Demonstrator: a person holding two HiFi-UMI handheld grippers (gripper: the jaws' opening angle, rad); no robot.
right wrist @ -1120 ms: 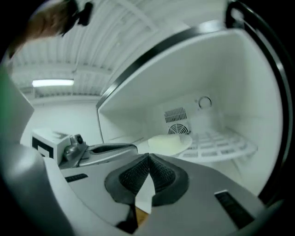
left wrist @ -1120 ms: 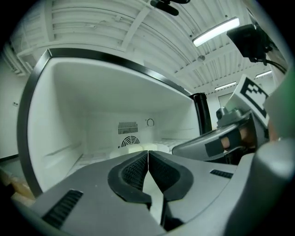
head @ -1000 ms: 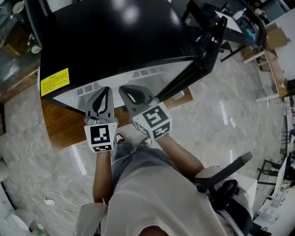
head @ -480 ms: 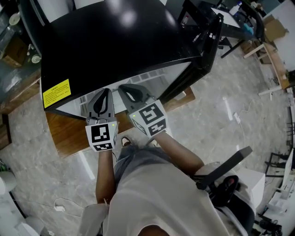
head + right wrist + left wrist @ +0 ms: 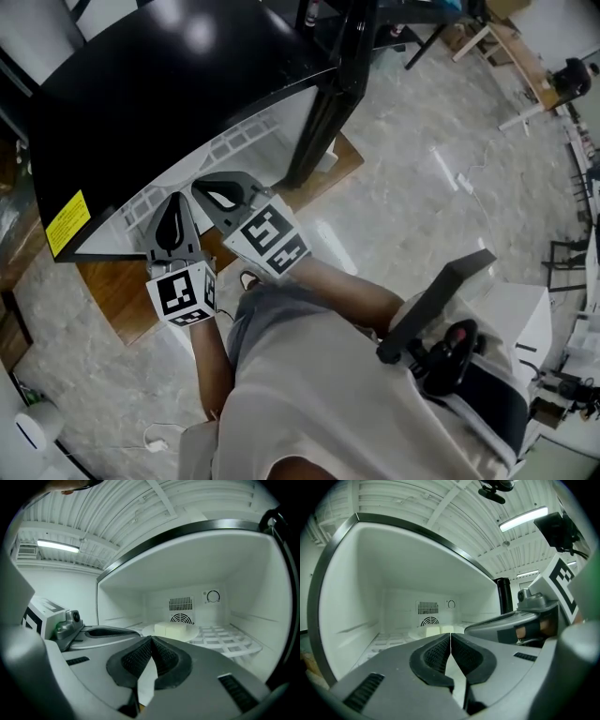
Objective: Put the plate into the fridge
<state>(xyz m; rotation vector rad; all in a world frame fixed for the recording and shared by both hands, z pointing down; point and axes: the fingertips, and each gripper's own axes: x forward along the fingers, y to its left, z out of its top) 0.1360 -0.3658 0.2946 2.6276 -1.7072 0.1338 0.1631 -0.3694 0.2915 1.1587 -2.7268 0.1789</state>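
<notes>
The white plate (image 5: 194, 633) with pale blocks (image 5: 171, 629) on it rests on the wire shelf (image 5: 227, 643) deep inside the open black fridge (image 5: 169, 84). In the left gripper view the plate (image 5: 417, 633) lies under the rear fan grille. My left gripper (image 5: 172, 217) and right gripper (image 5: 212, 192) hover side by side just outside the fridge opening. Both are shut with nothing between the jaws. The left gripper (image 5: 450, 637) and right gripper (image 5: 151, 640) each point into the cavity, well short of the plate.
The fridge stands on a low wooden platform (image 5: 122, 295) on a marble floor. Its black door (image 5: 328, 103) hangs open to the right of the grippers. A chair (image 5: 450, 347) sits behind the person at lower right. A yellow label (image 5: 66, 223) marks the fridge's left side.
The head view has swung, so the fridge now sits further left and up in the picture. Both grippers stay shut, side by side at the opening.
</notes>
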